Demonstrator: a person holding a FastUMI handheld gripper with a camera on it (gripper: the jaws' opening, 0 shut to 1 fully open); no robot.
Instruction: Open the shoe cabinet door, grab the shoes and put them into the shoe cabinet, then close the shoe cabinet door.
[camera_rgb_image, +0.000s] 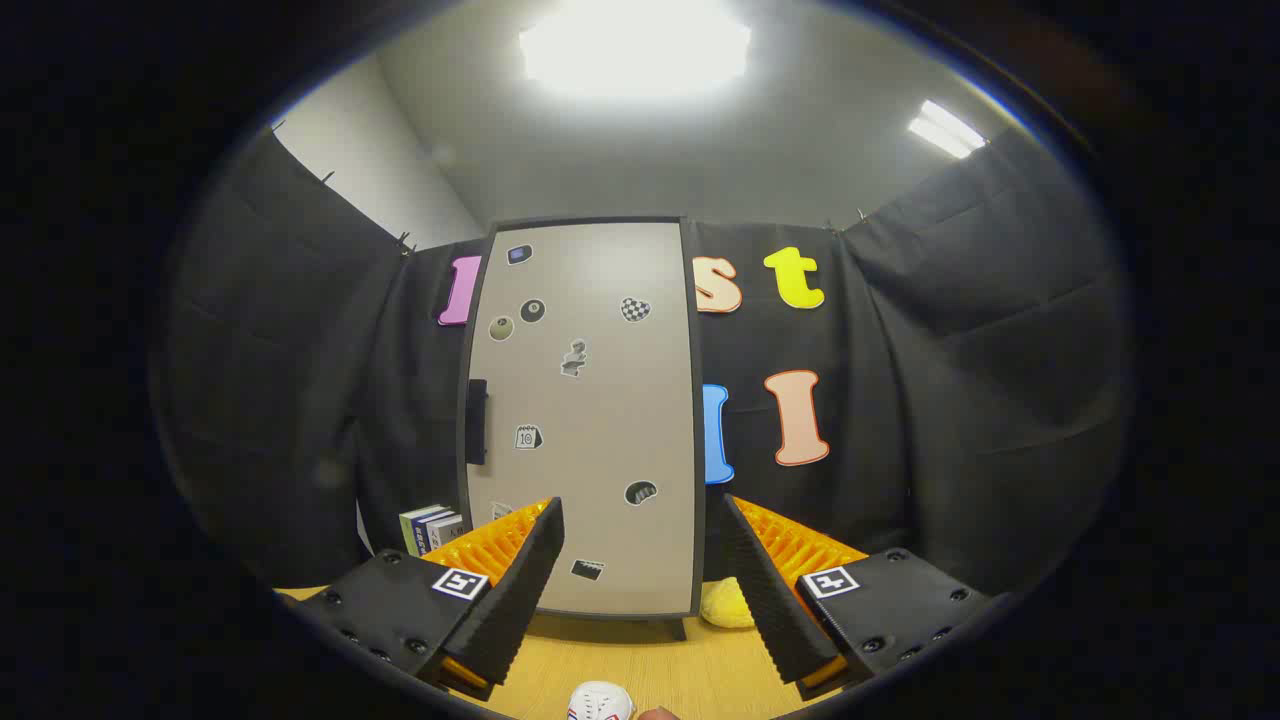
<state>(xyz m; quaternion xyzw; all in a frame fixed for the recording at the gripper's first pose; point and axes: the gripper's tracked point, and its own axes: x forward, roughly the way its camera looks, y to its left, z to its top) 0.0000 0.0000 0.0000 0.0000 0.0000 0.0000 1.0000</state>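
The shoe cabinet (590, 420) stands upright, door shut, facing the gripper (640, 560), whose fingers are spread apart over a wooden tabletop (650, 670).

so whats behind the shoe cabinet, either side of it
Beside the closed shoe cabinet door, books stand at its handle side and a yellow soft thing peeks out at the other bottom corner, partly hidden. The open gripper holds nothing. The cabinet's inside is covered.
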